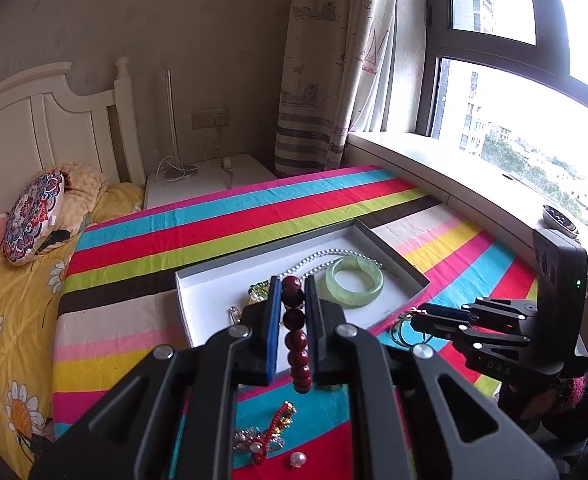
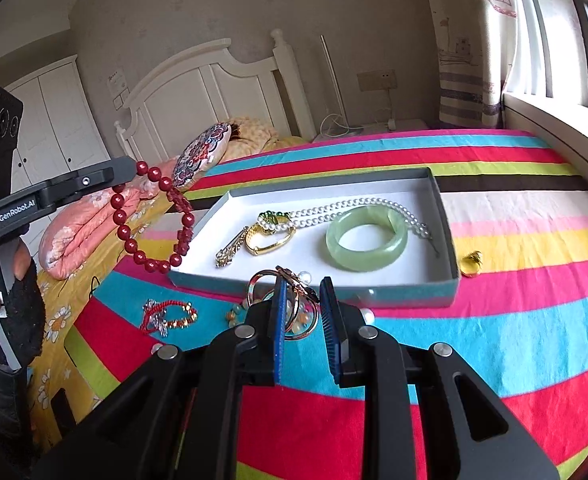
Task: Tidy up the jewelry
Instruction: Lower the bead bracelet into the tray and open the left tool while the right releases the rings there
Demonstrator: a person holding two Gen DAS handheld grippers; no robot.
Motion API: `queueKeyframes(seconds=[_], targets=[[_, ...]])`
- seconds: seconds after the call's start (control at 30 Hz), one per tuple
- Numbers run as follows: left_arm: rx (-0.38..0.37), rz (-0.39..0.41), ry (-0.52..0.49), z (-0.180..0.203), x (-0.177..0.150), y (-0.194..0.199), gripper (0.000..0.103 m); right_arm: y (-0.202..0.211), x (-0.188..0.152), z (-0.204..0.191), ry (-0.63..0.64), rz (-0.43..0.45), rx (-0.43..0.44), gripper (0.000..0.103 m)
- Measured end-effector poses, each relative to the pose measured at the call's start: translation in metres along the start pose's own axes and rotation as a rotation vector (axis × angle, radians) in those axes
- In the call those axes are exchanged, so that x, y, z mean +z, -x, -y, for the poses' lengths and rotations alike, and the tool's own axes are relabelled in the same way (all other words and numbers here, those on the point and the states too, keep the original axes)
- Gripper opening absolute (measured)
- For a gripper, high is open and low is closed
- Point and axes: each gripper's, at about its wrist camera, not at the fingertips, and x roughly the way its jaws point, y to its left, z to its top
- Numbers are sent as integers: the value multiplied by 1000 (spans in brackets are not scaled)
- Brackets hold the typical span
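Red bead bracelet (image 2: 155, 220) up in the air, pinched near its top by the left gripper (image 1: 292, 292), jaws nearly shut on the beads — loop dangling clear over the striped cloth's left edge, just off the box's near left corner. Seen edge-on from the left wrist as a single column of beads; full ring of it seen only from the right wrist.

Right gripper (image 2: 302, 300) narrowly parted, thin gold rings (image 2: 294, 308) hanging on its left pad — held or merely hooked, cannot tell. Lifted above the cloth just before the box's near wall.

White box (image 2: 448, 216) lying toward the window side of the striped cloth (image 2: 494, 320). Inside: one jade bangle (image 2: 366, 239), one pearl necklace (image 2: 358, 208), one gold heart piece (image 2: 269, 238), one small gold pin.

Outside — one gold nugget (image 2: 471, 264) just off the box's near right corner, visible only from the right wrist. One red-and-gold trinket (image 2: 167, 317) near the cloth's near left edge; one loose pearl (image 1: 298, 459) beside it. Wide open stripes beyond the box's far wall.
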Motion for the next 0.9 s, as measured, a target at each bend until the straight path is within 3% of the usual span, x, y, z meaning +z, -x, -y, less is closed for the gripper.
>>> queueKeyframes(seconds=[0.33, 0.5, 0.73, 0.9], targets=[[75, -64, -42, -13, 23, -62, 11, -60, 36, -8, -13, -84, 7, 24], [99, -78, -14, -26, 33, -90, 11, -89, 44, -12, -11, -129, -8, 24], [73, -97, 36, -38, 40, -115, 11, -110, 47, -19, 8, -150, -33, 24], [126, -157, 82, -61, 27, -136, 12, -120, 46, -19, 15, -173, -83, 25]])
